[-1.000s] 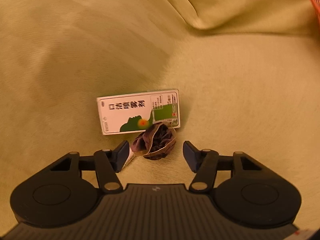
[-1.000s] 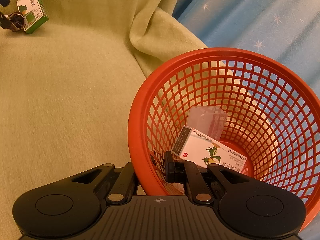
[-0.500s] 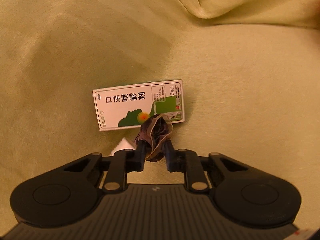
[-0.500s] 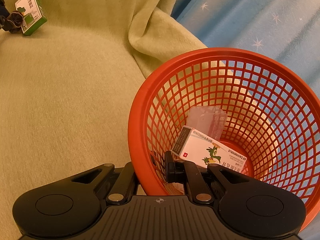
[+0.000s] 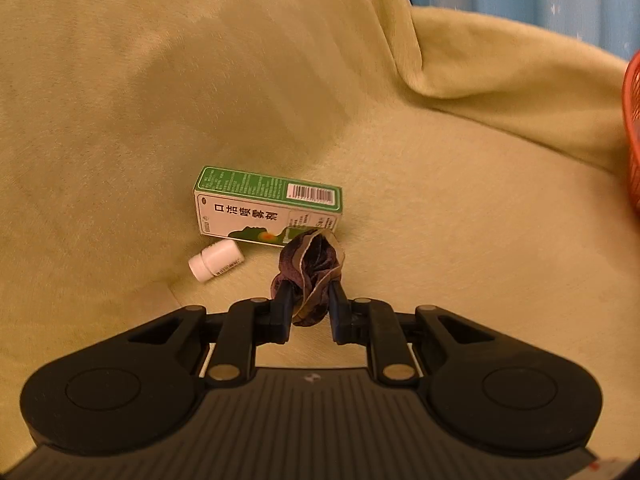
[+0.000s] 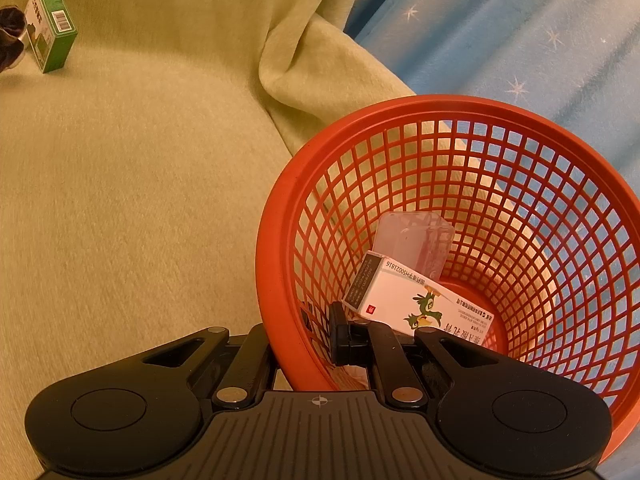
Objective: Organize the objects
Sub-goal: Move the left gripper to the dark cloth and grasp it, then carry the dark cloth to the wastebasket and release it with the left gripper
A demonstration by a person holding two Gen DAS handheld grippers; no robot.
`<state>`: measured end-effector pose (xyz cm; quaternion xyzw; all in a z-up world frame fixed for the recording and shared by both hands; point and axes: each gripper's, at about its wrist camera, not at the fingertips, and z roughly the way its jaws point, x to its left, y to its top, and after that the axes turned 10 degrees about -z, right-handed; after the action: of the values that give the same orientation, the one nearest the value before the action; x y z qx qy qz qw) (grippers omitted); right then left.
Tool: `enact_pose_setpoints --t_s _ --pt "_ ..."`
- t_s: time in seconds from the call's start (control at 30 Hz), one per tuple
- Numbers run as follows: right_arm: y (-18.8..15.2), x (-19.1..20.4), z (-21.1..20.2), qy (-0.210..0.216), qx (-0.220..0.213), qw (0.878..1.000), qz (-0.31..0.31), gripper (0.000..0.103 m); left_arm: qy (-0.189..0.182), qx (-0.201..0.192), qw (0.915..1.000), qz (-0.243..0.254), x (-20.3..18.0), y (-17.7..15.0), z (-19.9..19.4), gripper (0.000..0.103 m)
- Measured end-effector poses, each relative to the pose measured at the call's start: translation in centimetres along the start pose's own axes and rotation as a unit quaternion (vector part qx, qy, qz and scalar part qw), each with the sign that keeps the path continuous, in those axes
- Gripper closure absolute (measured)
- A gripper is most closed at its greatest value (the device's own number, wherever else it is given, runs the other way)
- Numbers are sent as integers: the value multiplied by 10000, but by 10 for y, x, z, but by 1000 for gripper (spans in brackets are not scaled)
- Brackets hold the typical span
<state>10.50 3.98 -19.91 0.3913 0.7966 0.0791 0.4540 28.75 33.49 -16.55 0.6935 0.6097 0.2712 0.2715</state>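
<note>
My left gripper [image 5: 308, 300] is shut on a brown fabric scrunchie [image 5: 312, 268] and holds it above the green cloth. Behind it lies a green and white medicine box [image 5: 268, 208], with a small white bottle [image 5: 216, 260] on its side to the left. My right gripper [image 6: 304, 332] is shut on the near rim of a red mesh basket [image 6: 280, 208]. In the basket lie a white medicine box [image 6: 416, 300] and a clear plastic case [image 6: 412, 240]. The green box [image 6: 50, 26] and the scrunchie [image 6: 12, 36] also show far left in the right wrist view.
A yellow-green cloth [image 5: 440, 200] covers the seat and rises in folds at the back. A blue star-patterned fabric [image 6: 520, 40] lies behind the basket. The basket's edge [image 5: 632, 136] shows at the right of the left wrist view.
My left gripper closed on the scrunchie and lifted it off the cloth, pulling back; the white bottle came into view. The right gripper has stayed on the basket rim.
</note>
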Motion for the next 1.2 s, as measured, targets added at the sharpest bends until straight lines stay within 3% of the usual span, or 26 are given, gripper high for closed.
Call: enact_pose_setpoints --t_s 0.37,0.97,1.2 --pt "-2 0 0 -3 2 10000 -3 98 -251 -176 9989 -366 -15 4 -30 88" --pt "-2 0 0 12 -20 10000 56 98 -487 -408 9970 -443 -42 18 -50 88" --pt "-2 0 0 12 -19 10000 54 98 -733 -556 9941 -567 -63 31 -60 88"
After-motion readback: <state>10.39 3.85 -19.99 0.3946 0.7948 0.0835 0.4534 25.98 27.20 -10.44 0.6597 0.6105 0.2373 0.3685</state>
